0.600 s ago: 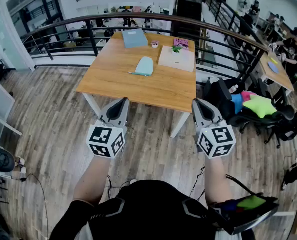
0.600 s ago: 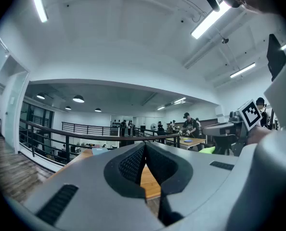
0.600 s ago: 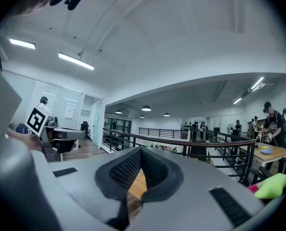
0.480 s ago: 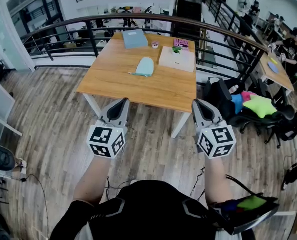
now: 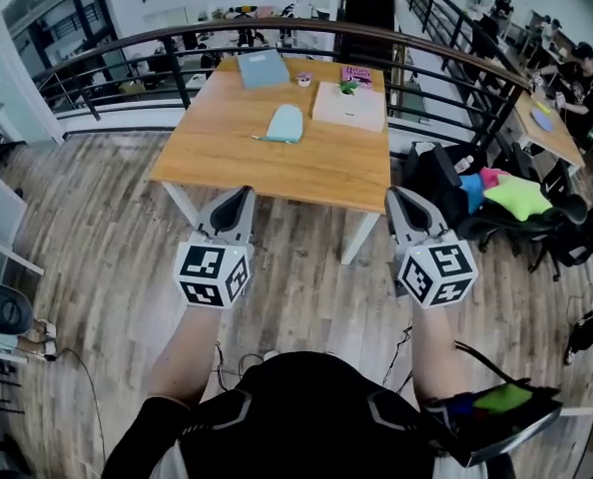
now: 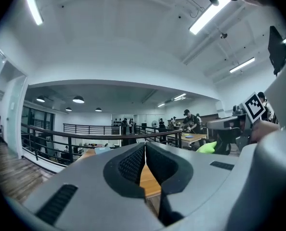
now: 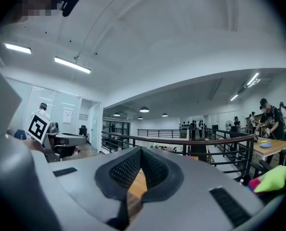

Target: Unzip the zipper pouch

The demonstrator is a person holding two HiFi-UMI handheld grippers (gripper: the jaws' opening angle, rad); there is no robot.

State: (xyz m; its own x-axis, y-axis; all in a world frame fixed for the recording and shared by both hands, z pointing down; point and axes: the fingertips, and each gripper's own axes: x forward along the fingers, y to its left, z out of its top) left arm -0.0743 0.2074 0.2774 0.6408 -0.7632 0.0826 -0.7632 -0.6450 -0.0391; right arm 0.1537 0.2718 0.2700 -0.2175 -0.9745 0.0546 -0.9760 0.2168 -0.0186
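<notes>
A pale blue-green zipper pouch [image 5: 285, 123] lies on the wooden table [image 5: 316, 173], near its middle, its zipper pull sticking out to the left. My left gripper [image 5: 244, 194] hangs over the floor in front of the table's near edge, jaws shut and empty. My right gripper [image 5: 395, 195] is level with it at the table's front right corner, also shut with nothing in it. Both are well short of the pouch. In the left gripper view the pads [image 6: 133, 163] meet at the tips; in the right gripper view the pads [image 7: 127, 167] also touch.
A blue folder [image 5: 264, 68], a flat pale box [image 5: 350, 106] with a small plant and a pink book [image 5: 357, 73] lie at the table's far end. A dark railing [image 5: 446, 53] curves behind it. An office chair with bright cushions [image 5: 506, 203] stands to the right.
The head view has tipped slightly, so the table sits a little higher in the picture. Both grippers stay shut and have edged closer to the table's front edge.
</notes>
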